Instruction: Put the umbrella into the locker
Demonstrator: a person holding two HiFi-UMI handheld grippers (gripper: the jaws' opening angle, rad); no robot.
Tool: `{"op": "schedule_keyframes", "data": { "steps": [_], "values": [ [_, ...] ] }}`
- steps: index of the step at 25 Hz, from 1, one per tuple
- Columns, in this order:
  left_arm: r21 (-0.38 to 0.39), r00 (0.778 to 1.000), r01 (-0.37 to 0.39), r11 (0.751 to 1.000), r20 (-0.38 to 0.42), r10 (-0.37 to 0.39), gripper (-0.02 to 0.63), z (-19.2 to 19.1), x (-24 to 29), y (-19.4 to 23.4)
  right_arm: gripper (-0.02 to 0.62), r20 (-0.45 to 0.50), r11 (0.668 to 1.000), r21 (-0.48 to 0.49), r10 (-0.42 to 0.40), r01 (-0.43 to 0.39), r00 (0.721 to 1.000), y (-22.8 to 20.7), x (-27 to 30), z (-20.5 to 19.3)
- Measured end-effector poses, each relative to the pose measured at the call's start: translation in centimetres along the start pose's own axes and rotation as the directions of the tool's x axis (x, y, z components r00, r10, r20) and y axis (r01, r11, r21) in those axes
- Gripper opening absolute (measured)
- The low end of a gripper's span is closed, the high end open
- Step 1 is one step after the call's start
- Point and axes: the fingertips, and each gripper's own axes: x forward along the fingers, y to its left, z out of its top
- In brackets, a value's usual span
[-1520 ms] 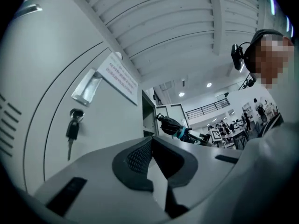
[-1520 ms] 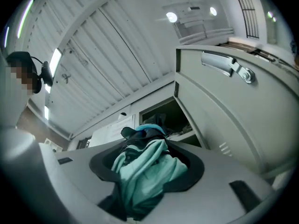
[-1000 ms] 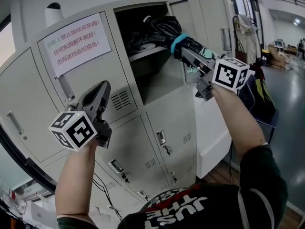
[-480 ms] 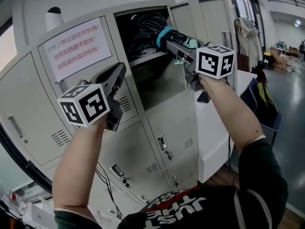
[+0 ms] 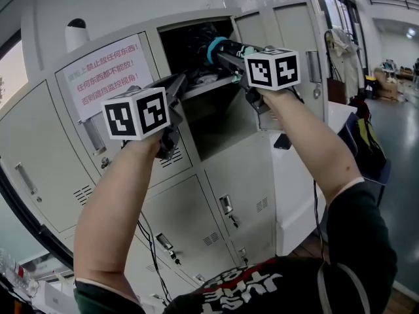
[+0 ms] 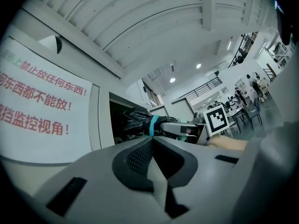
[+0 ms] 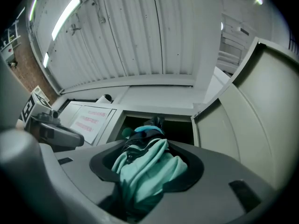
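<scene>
The umbrella [image 5: 211, 46] is black with a teal band, and its front end lies inside the open upper locker compartment [image 5: 203, 110]. My right gripper [image 5: 228, 55] is shut on the umbrella's rear part. In the right gripper view, teal and black umbrella fabric [image 7: 145, 169] fills the space between the jaws of my right gripper [image 7: 145, 146], which point up at the dark opening [image 7: 180, 127]. My left gripper [image 5: 179, 82] is shut and holds nothing, just left of the opening below the umbrella. From the left gripper [image 6: 152, 141] the umbrella [image 6: 138, 124] shows ahead.
The compartment's door [image 7: 243, 134] stands open on the right. A white sign with red print [image 5: 108, 74] covers the locker door left of the opening, with a white dome camera [image 5: 76, 31] above it. Closed locker doors [image 5: 229, 195] lie below. A chair with a bag [image 5: 363, 142] stands to the right.
Both grippers have risen toward the opening. The right one has pushed the umbrella further into the compartment. The left one has moved up and right, close beside the opening.
</scene>
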Motion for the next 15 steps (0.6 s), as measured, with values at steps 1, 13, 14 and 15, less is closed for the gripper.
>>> {"op": "schedule_keyframes", "data": {
  "steps": [1, 13, 14, 15],
  "values": [
    [0.001, 1.0, -0.004, 1.0, -0.009, 0.004, 0.009, 0.0, 0.5, 0.1, 0.233, -0.013, 1.0, -0.008, -0.015, 0.015, 1.0, -0.5, 0.4, -0.1],
    [0.039, 0.99, -0.099, 0.994, -0.094, 0.103, 0.009, 0.4, 5.2, 2.6, 0.232, -0.149, 0.993, -0.084, -0.098, 0.086, 0.984, -3.3, 5.9, -1.9],
    [0.041, 0.99, -0.105, 0.994, -0.095, 0.108, 0.009, 0.4, 5.5, 2.7, 0.232, -0.157, 0.992, -0.093, -0.102, 0.089, 0.982, -3.4, 6.4, -1.9],
    [0.041, 0.989, -0.109, 0.993, -0.096, 0.112, 0.009, 0.5, 5.6, 2.8, 0.232, -0.166, 0.991, -0.099, -0.106, 0.09, 0.98, -3.5, 6.9, -1.9]
  ]
}}
